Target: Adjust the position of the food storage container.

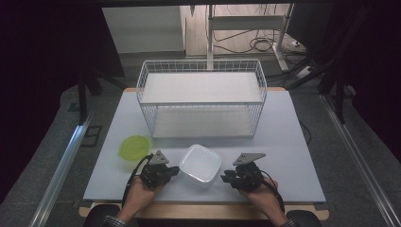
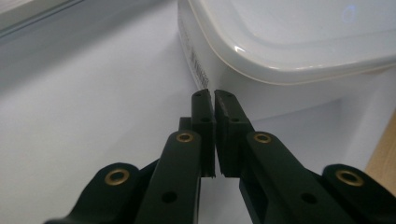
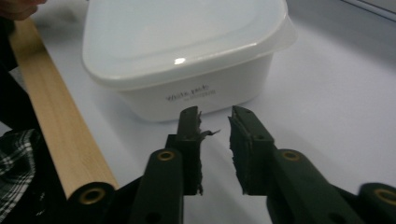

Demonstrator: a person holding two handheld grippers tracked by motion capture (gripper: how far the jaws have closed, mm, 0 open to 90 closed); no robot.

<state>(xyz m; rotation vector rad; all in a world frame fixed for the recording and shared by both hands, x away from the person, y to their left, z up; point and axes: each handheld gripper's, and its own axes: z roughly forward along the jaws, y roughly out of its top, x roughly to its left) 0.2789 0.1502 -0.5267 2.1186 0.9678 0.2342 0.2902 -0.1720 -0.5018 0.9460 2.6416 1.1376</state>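
Observation:
A white square plastic container (image 1: pixel 201 164) with its lid on sits near the front edge of the table, between my two grippers. My left gripper (image 1: pixel 176 170) is just left of it. In the left gripper view the jaws stand together, tips (image 2: pixel 214 95) close to the container's side wall (image 2: pixel 219 70), with nothing between them. My right gripper (image 1: pixel 224 177) is just right of the container. In the right gripper view its jaws (image 3: pixel 215 114) stand a narrow gap apart, empty, pointing at the container's printed side (image 3: pixel 191 95) a little short of it.
A lime-green round dish (image 1: pixel 134 147) lies left of the container. A white wire basket shelf (image 1: pixel 201 97) with two levels stands across the back of the pale table (image 1: pixel 293 156). The table's wooden front edge (image 3: pixel 56 126) runs close beside the right gripper.

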